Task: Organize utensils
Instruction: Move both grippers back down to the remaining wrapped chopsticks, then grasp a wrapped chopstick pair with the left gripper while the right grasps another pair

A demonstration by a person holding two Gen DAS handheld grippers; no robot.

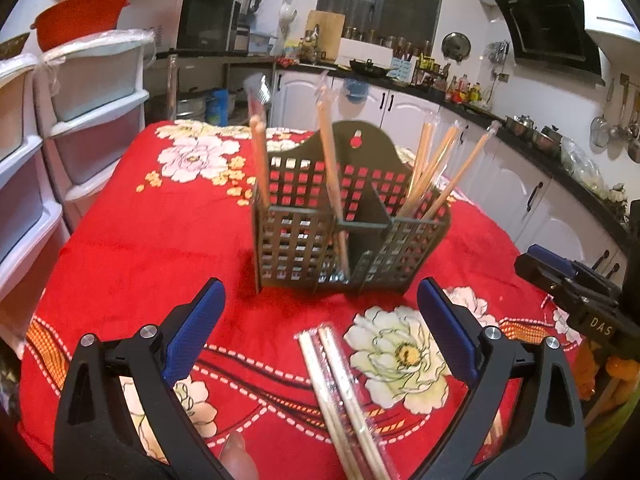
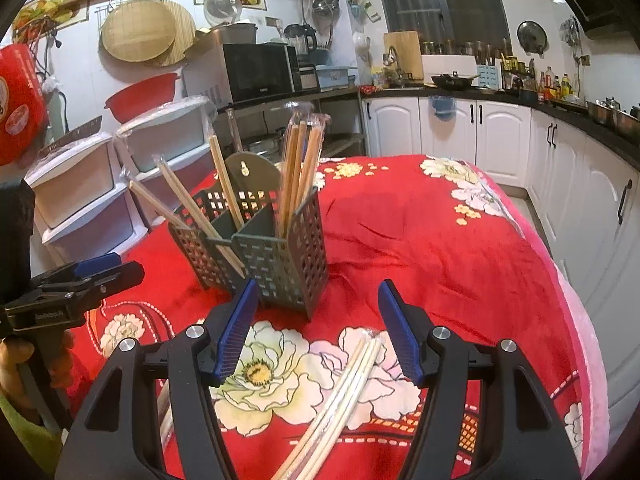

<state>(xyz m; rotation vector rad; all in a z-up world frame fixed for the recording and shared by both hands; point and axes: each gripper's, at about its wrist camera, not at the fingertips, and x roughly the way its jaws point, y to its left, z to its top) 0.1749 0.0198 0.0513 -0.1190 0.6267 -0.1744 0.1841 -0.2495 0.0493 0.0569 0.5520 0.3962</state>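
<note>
**Both grippers wide over loose chopsticks**

The left gripper (image 1: pixel 320 320) hangs wide open and empty, red cloth (image 1: pixel 152 240) bare on both sides. A wrapped chopstick bundle (image 1: pixel 344 396) lies flat between its fingers, long axis pointing toward the holder (image 1: pixel 344 236). The right gripper (image 2: pixel 318 328) gapes empty too, over chopsticks (image 2: pixel 340 396). The slotted holder stands mid-table, pale sticks leaning outward.

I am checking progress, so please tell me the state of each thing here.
Left gripper: open, empty.
Right gripper: open, empty.
Holder: upright on the tablecloth, holds wrapped chopsticks.
Chopsticks in the holder: leaning, ends up.
Loose chopsticks: flat on the cloth, wrapped.
</note>
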